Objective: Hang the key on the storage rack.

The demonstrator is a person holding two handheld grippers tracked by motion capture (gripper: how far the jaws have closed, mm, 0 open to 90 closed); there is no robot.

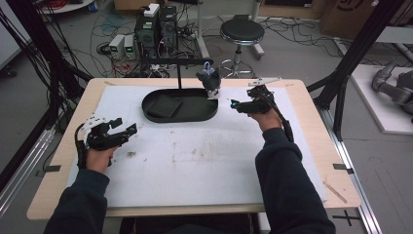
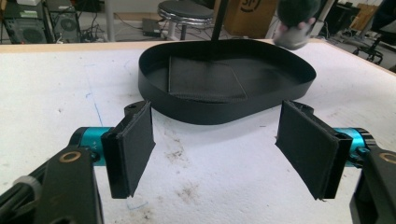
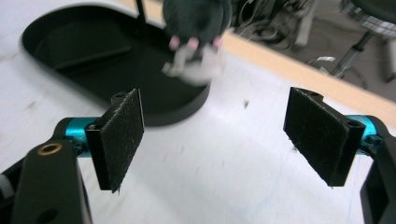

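Observation:
A black oval tray (image 1: 207, 115) stands at the back middle of the white mat, with a thin post and crossbar rising from it. A dark square pad (image 1: 164, 106) lies in its left half. A small dark plush toy (image 1: 210, 80) hangs from the bar's right end, over the tray's right rim. My right gripper (image 1: 235, 104) is just right of the toy, open and empty; its own view has the blurred toy (image 3: 196, 23) ahead of the jaws (image 3: 219, 144). My left gripper (image 1: 127, 129) rests at the mat's left, open and empty, facing the tray (image 2: 224, 114) and pad (image 2: 205, 79).
The white mat (image 1: 195, 161) covers most of the wooden table (image 1: 311, 126). Behind the table are a round stool (image 1: 241, 33), computer towers (image 1: 156, 27) and loose cables on the floor. Black frame posts (image 1: 355, 53) rise at the table's right and left.

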